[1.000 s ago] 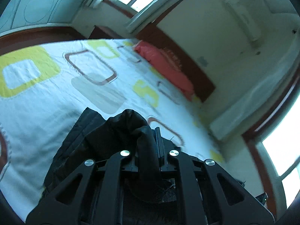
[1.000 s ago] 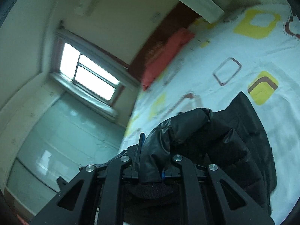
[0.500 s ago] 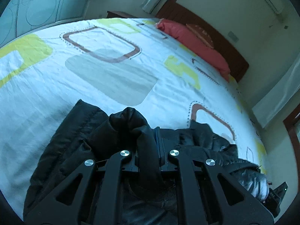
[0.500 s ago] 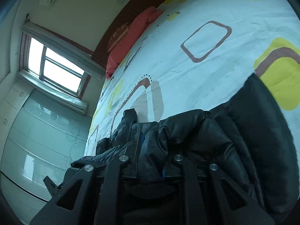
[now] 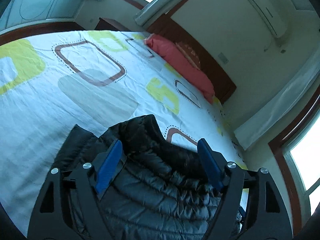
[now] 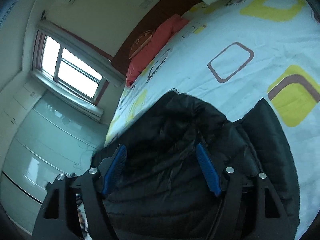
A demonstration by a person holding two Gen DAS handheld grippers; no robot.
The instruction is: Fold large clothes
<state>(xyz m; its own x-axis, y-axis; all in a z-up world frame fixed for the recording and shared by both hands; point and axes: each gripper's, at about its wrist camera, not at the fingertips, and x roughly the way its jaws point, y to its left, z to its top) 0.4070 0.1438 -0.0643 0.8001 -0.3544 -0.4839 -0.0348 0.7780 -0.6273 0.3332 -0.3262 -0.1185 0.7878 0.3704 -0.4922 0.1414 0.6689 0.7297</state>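
Note:
A black quilted puffer jacket lies in a heap on the patterned bed sheet, filling the lower part of both wrist views; it shows in the right wrist view too. My left gripper is open, its blue pads wide apart just above the jacket, holding nothing. My right gripper is also open and empty, its blue pads spread over the jacket's folds. The jacket's near part is hidden under the gripper frames.
The white sheet with yellow and brown squares stretches beyond the jacket. Red pillows lie at the dark wooden headboard. A window and pale wardrobe doors stand past the bed's edge.
Both grippers were shut on folds of the jacket; now both have opened and let go, and the jacket has dropped onto the sheet.

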